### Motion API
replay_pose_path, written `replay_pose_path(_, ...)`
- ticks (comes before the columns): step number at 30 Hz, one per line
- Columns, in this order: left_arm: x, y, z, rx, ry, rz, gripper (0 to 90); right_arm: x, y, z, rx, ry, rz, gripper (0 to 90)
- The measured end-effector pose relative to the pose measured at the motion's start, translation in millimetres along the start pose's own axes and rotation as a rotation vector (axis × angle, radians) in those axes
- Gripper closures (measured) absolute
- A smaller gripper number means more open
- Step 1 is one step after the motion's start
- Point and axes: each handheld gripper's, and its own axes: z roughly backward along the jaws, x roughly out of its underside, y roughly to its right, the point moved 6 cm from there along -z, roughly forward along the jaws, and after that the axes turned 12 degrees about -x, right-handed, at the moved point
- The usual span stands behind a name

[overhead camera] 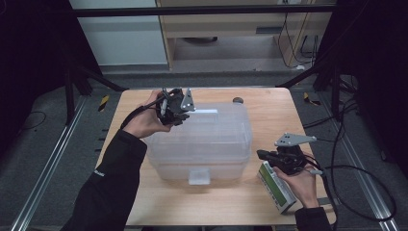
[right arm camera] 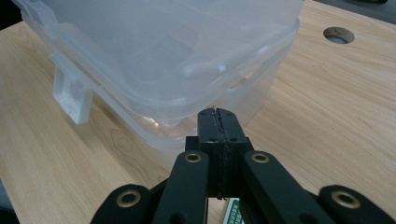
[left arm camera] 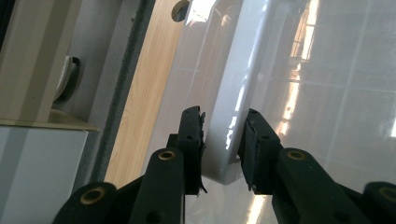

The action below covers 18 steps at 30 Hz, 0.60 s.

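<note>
High view: a large clear plastic lidded storage box [overhead camera: 199, 142] stands in the middle of the light wooden counter [overhead camera: 269, 103]. The left tool [overhead camera: 177, 114], held in the person's left hand [overhead camera: 146, 122], sits at the box's far left corner, on the lid's edge. The right tool [overhead camera: 262, 155], in the right hand [overhead camera: 300, 183], lies just beside the box's right side, its tips turned toward the box wall and apart from it. A green and white rectangular carton [overhead camera: 276, 187] lies on the counter directly under the right tool and hand. A small round hole [overhead camera: 237, 100] shows in the counter beyond the box.

Left gripper view: the left tool [left arm camera: 223, 140] has its jaws part spread with the white raised rim of the box lid [left arm camera: 224, 135] between them; both pads sit against the rim, pinching it. The counter runs off to the tool's left.

Right gripper view: the right tool [right arm camera: 218, 114] has its jaws pressed together with nothing between them. The clear box [right arm camera: 163, 60] stands just ahead of the tips, its front latch [right arm camera: 70, 95] off to the tool's left. A corner of the carton [right arm camera: 232, 210] shows below the jaws.
</note>
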Motion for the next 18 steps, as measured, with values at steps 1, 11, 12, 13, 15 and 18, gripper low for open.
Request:
replay_pose_path(1,-0.3,-0.8,-0.2,-0.004,0.001,0.003,70.8,0.6,0.2,-0.5,-0.003,-0.003,0.001,90.0)
replay_pose_path(11,-1.4,-9.8,-3.2,-0.030,0.014,0.036,69.8,3.8,-3.8,-10.1,-0.031,-0.028,0.002,90.0)
replay_pose_path(12,-1.4,-10.9,-3.7,-0.032,0.017,0.041,69.7,3.6,-4.2,-11.0,-0.037,-0.028,0.002,90.0)
replay_pose_path(13,-1.5,-11.7,-4.3,-0.035,0.023,0.047,69.6,3.4,-4.3,-11.5,-0.038,-0.025,0.006,90.0)
replay_pose_path(15,-1.7,-13.1,-4.6,-0.035,0.020,0.053,69.4,2.8,-4.9,-13.4,-0.048,-0.016,0.007,90.0)
replay_pose_path(18,-2.0,-15.4,-5.9,-0.043,0.026,0.067,69.2,2.0,-5.4,-16.3,-0.056,-0.005,0.003,90.0)
